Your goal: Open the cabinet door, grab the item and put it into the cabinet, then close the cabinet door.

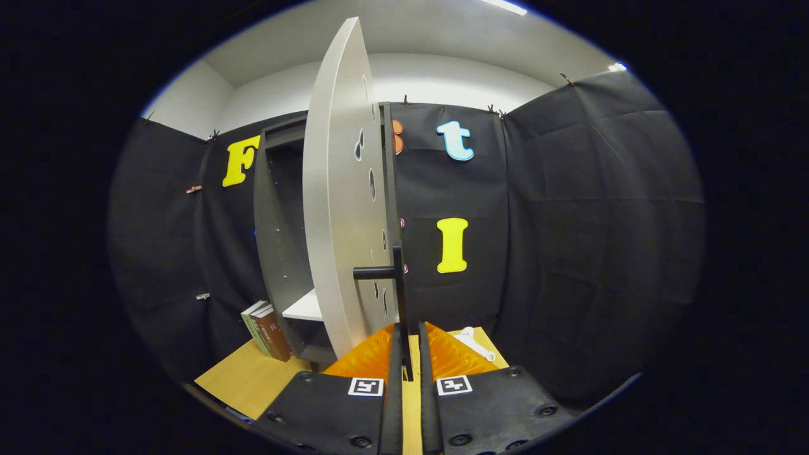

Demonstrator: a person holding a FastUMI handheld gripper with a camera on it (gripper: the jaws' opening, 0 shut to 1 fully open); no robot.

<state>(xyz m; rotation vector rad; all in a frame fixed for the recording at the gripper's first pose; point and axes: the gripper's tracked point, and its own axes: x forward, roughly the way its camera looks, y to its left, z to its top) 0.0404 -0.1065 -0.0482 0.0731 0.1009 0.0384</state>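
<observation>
Gripper view — tool [409, 344] clamps upright door handle [398, 303], cabinet door [338, 189] swung open

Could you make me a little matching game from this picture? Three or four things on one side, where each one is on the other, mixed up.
Things:
1. cabinet door
2. books
3. white item
4. door handle

Places:
A. on the table, beyond the right finger
B. swung open, edge toward the camera
C. upright beside the cabinet's left side
D. between the fingers of the gripper

Pairs: 1-B, 2-C, 3-A, 4-D
</observation>
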